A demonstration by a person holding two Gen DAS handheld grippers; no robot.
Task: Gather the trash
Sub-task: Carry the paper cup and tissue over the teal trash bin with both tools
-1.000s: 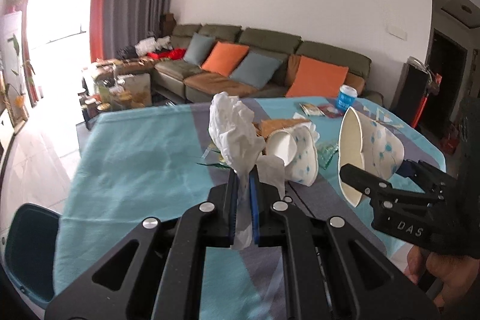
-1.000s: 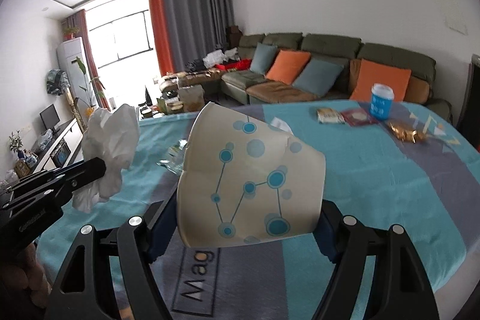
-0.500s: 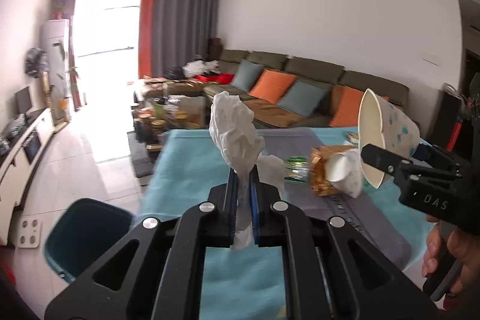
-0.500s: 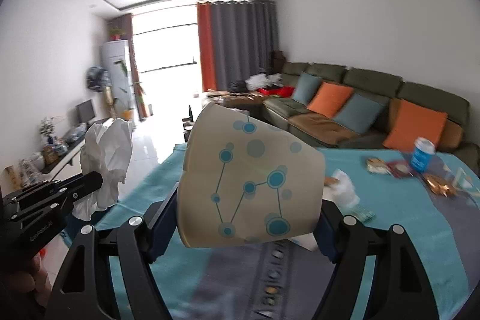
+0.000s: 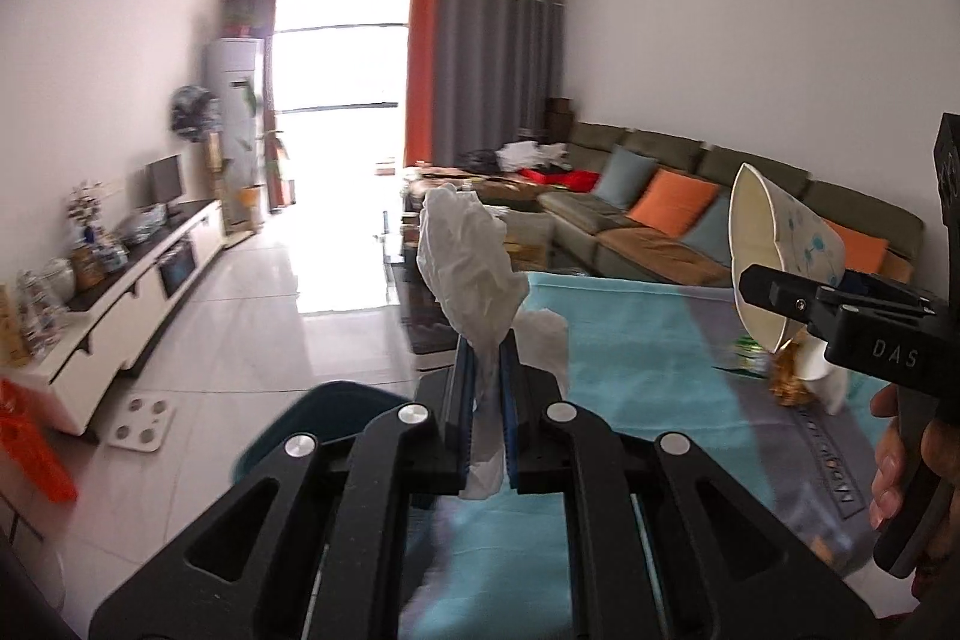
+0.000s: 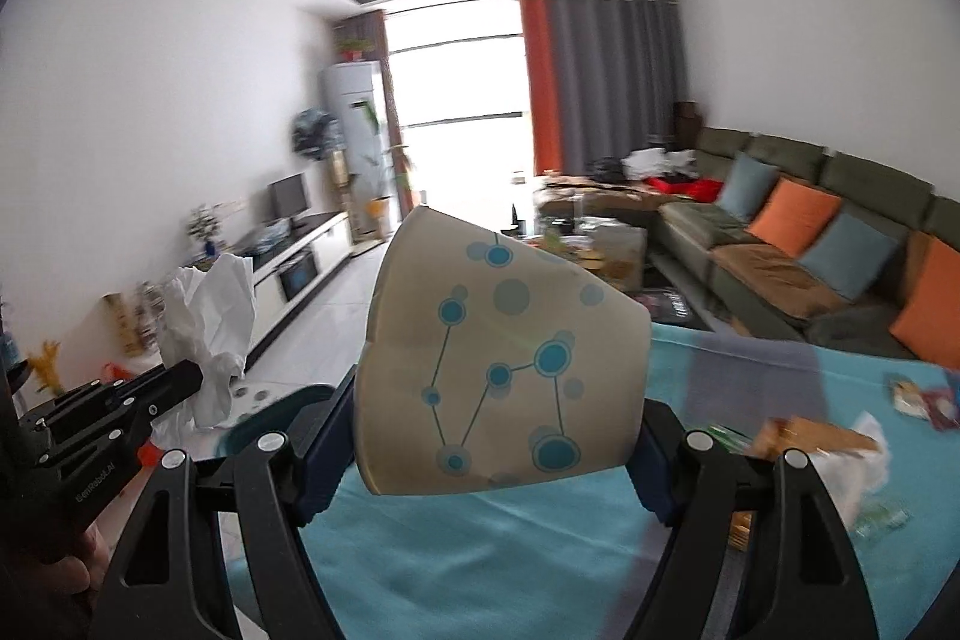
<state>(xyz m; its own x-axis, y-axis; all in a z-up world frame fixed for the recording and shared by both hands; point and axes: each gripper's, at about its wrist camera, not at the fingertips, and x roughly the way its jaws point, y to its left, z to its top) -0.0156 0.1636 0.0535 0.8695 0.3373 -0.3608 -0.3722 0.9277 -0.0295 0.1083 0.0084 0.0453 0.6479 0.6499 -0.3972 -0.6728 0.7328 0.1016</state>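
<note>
My left gripper (image 5: 483,370) is shut on a crumpled white tissue (image 5: 465,256), which sticks up above the fingers; it also shows in the right wrist view (image 6: 207,316). My right gripper (image 6: 501,436) is shut on a squashed paper cup (image 6: 504,376) with blue dots, seen side-on in the left wrist view (image 5: 774,250). Both are held above the left end of the turquoise-covered table (image 5: 636,334). A dark teal bin (image 5: 312,424) stands on the floor just past the table edge, partly hidden behind my left fingers.
More trash lies on the table: a gold wrapper and tissue (image 6: 840,454), green wrapper (image 5: 747,355), snack packets (image 6: 918,400). A white scale (image 5: 141,421) and an orange box (image 5: 30,442) sit on the floor. A TV cabinet (image 5: 114,298) lines the left wall, a sofa (image 5: 678,214) the right.
Both grippers have swung left with the tissue and the cup, from over the table's middle toward its left end. The bin and floor have come into view.
</note>
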